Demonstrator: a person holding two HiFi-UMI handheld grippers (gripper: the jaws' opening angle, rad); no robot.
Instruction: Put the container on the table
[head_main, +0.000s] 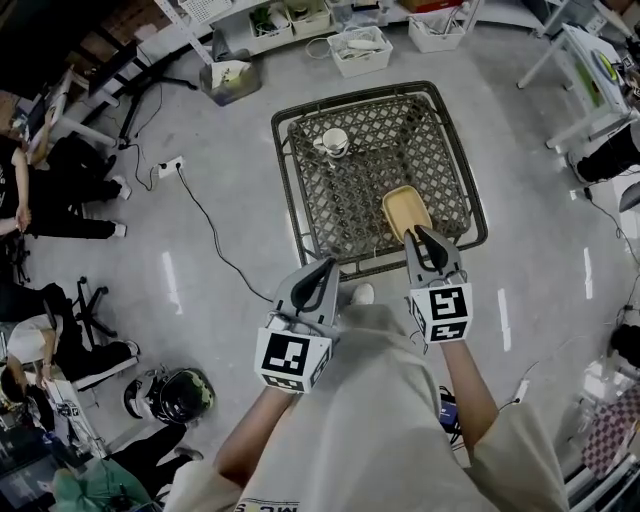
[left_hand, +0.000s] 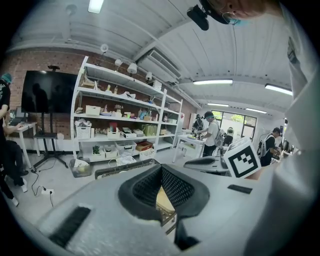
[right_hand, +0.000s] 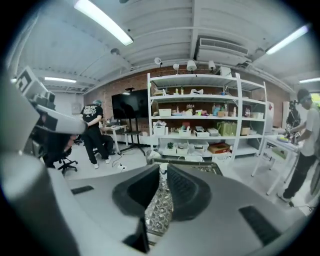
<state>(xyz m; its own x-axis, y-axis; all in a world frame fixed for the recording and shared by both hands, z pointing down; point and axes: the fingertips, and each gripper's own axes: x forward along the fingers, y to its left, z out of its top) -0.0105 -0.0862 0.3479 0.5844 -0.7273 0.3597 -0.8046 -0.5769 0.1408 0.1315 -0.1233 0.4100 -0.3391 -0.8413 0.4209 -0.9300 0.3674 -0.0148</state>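
A shallow yellow container (head_main: 405, 210) lies on the low lattice-topped metal table (head_main: 300, 150), near its front right corner. My right gripper (head_main: 424, 236) hovers just above and in front of it, apart from it. Its jaws stand a narrow slit apart with nothing between them, and only the table's lattice (right_hand: 160, 205) shows through the slit. My left gripper (head_main: 326, 268) hangs shut and empty before the table's front edge. Through the hollow behind its jaws (left_hand: 161, 172) a bit of the yellow container (left_hand: 162, 202) shows.
A white cup (head_main: 333, 142) stands on the table's far left. Bins (head_main: 360, 50) and a shelf unit (left_hand: 120, 125) line the far side. A cable runs to a power strip (head_main: 170, 167) on the left, where people sit. A helmet (head_main: 170, 393) lies on the floor.
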